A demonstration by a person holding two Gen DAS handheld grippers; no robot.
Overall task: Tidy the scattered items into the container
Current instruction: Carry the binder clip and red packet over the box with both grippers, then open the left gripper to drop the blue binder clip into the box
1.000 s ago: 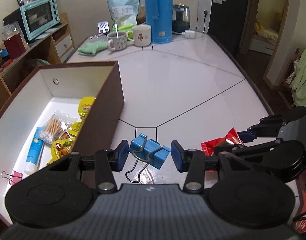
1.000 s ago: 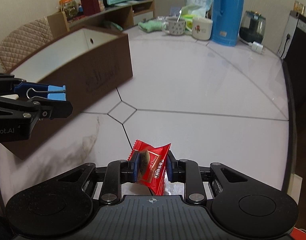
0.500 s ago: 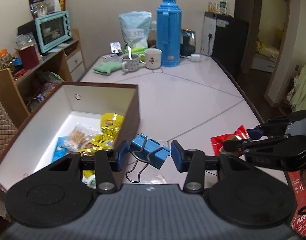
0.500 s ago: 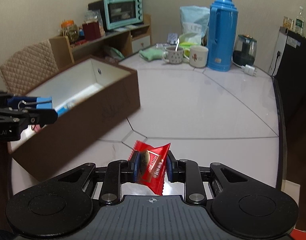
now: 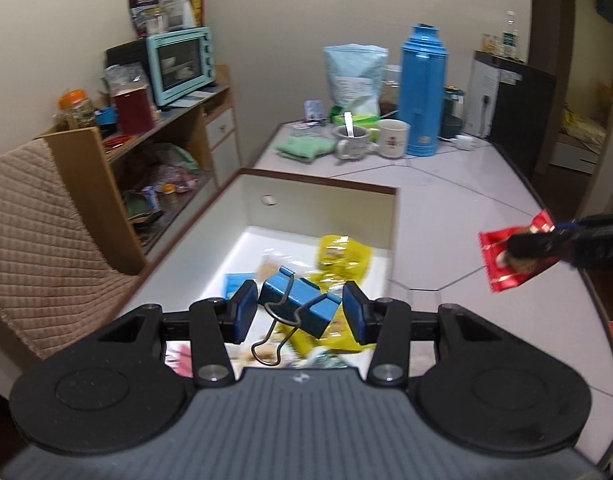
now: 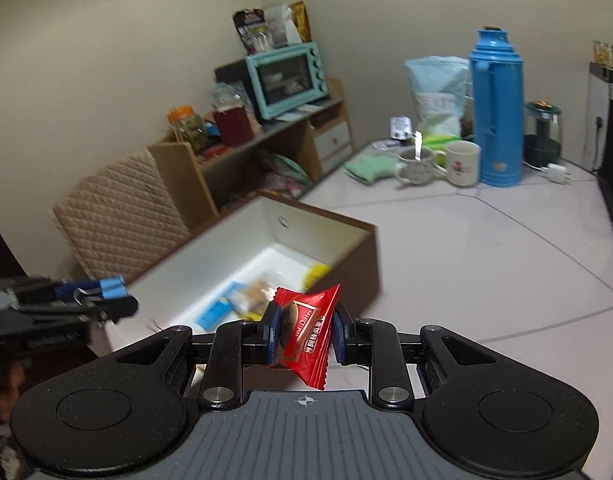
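Note:
My left gripper (image 5: 298, 312) is shut on a blue binder clip (image 5: 296, 304), its wire handles dangling, and hangs above the near end of the open brown box (image 5: 318, 184) with a white inside. Yellow snack packets (image 5: 340, 254) and other small items lie on the box floor. My right gripper (image 6: 304, 330) is shut on a red date packet (image 6: 306, 330), held in the air just to the near right of the box (image 6: 370, 264). In the left wrist view that red packet (image 5: 506, 256) shows at the right. In the right wrist view the left gripper (image 6: 106, 296) with the clip shows at the left.
A white table (image 5: 458, 216) carries a blue thermos (image 5: 422, 92), two mugs (image 5: 392, 138), a green cloth (image 5: 302, 148) and a pale bag at its far end. A quilted chair back (image 5: 38, 248) and a shelf with a teal oven (image 5: 182, 64) stand left of the box.
Both grippers rose and swung left toward the box, each keeping its item. The clip went from over the table beside the box wall to over the box's inside.

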